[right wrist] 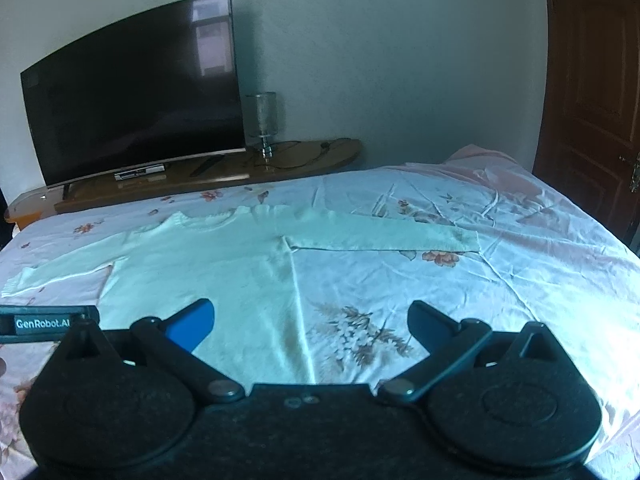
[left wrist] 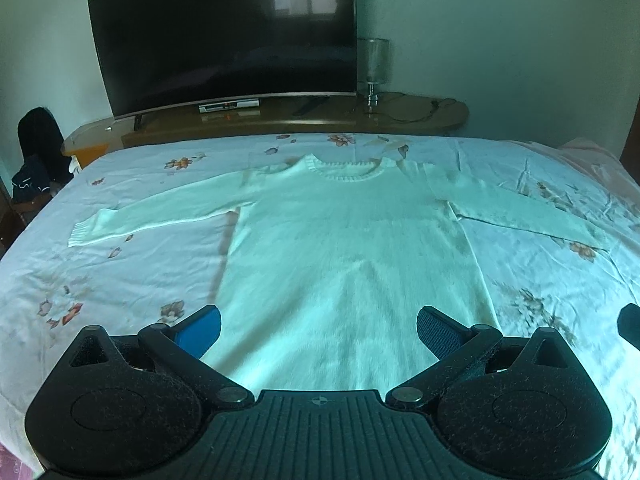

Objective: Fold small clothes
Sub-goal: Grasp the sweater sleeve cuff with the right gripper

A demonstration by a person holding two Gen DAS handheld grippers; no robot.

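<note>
— Both grippers are hovering low at the near edge of the bed [left wrist: 120, 272], jaws spread wide and holding nothing. Left gripper [left wrist: 318, 330] is sitting over the hem of the white sweater [left wrist: 344, 248], in the bottom centre of its frame.

— And the right gripper [right wrist: 310, 326]?

— It is straddling the sweater's side edge, so half its gap is lying over bare floral sheet [right wrist: 500, 280]. That is the risk I am seeing: closing there, it is probably pinching sheet along with knit, and lifting would be dragging the bedding.

— Where is the garment lying?

— Flat, front up, neckline toward the television [left wrist: 224, 36] in the upper part of the frame, both sleeves stretched outward to left and right. Nothing looks folded yet.

— Anything else likely to go wrong?

— Knit is looking soft and stretchy. Grabbing only one layer at the hem is likely leaving the back layer behind, giving a crooked fold. Uneven lifting between the two grippers would be skewing it too.
</note>
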